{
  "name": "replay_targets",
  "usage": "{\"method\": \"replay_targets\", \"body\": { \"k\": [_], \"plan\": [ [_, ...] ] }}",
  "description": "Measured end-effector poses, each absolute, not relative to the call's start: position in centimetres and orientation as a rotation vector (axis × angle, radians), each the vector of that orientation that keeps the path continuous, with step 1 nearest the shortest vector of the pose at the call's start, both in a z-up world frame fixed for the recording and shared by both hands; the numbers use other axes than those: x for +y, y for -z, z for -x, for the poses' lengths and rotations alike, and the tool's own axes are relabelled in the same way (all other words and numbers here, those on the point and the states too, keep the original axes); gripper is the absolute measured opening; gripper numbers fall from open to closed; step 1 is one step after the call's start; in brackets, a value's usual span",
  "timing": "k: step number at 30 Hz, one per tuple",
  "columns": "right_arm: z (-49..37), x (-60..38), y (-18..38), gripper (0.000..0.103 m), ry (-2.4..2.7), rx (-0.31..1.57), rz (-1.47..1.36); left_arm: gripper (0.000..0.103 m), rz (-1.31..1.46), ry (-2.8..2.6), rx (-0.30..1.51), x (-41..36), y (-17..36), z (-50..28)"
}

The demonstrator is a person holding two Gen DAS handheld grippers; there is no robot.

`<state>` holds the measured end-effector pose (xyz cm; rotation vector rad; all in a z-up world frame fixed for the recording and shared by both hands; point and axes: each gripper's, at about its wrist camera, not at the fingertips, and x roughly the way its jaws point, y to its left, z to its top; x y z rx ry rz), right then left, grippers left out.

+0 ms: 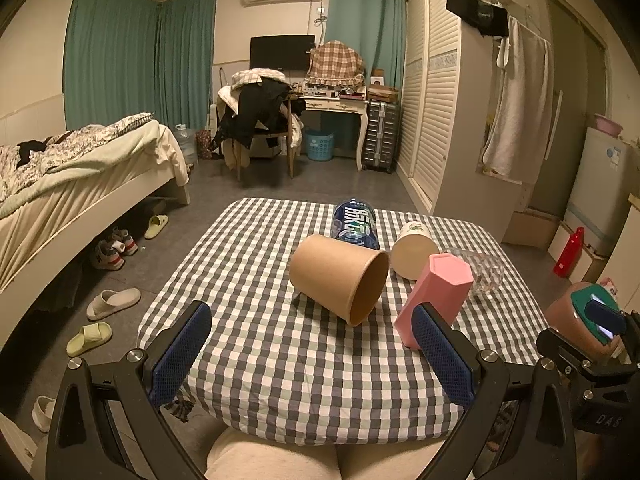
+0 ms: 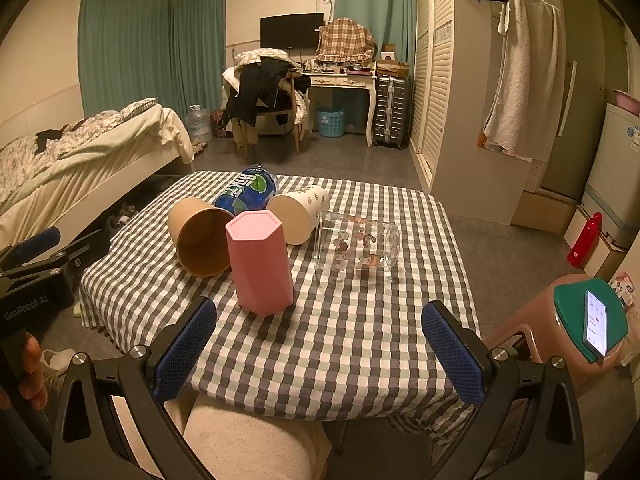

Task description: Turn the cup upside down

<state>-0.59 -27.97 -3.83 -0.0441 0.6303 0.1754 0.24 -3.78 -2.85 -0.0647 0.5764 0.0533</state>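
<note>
A pink hexagonal cup point(image 2: 262, 262) stands upside down on the checkered table point(image 2: 360, 340); it also shows in the left wrist view point(image 1: 434, 296). A brown paper cup point(image 1: 340, 278) point(image 2: 198, 238) lies on its side, mouth toward me. A white paper cup point(image 1: 414, 250) point(image 2: 300, 216) and a clear glass point(image 2: 356, 248) point(image 1: 480, 272) lie on their sides too. My left gripper point(image 1: 312, 356) is open and empty at the table's near edge. My right gripper point(image 2: 320, 352) is open and empty, just short of the pink cup.
A blue bottle point(image 1: 356, 224) point(image 2: 248, 192) lies behind the cups. A pink stool with a phone point(image 2: 596, 322) stands right of the table. A bed point(image 1: 80, 176) is at the left, slippers point(image 1: 114, 302) on the floor. My knee point(image 2: 248, 440) is under the near edge.
</note>
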Motion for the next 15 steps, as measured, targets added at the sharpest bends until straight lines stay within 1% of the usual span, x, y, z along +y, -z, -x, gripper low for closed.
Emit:
{"method": "replay_targets", "body": {
  "k": [15],
  "plan": [
    [0.52, -28.0, 4.25, 0.103, -0.172, 0.638, 0.037, 0.103, 0.061, -0.046, 0.581, -3.97, 3.16, 0.01]
  ]
}}
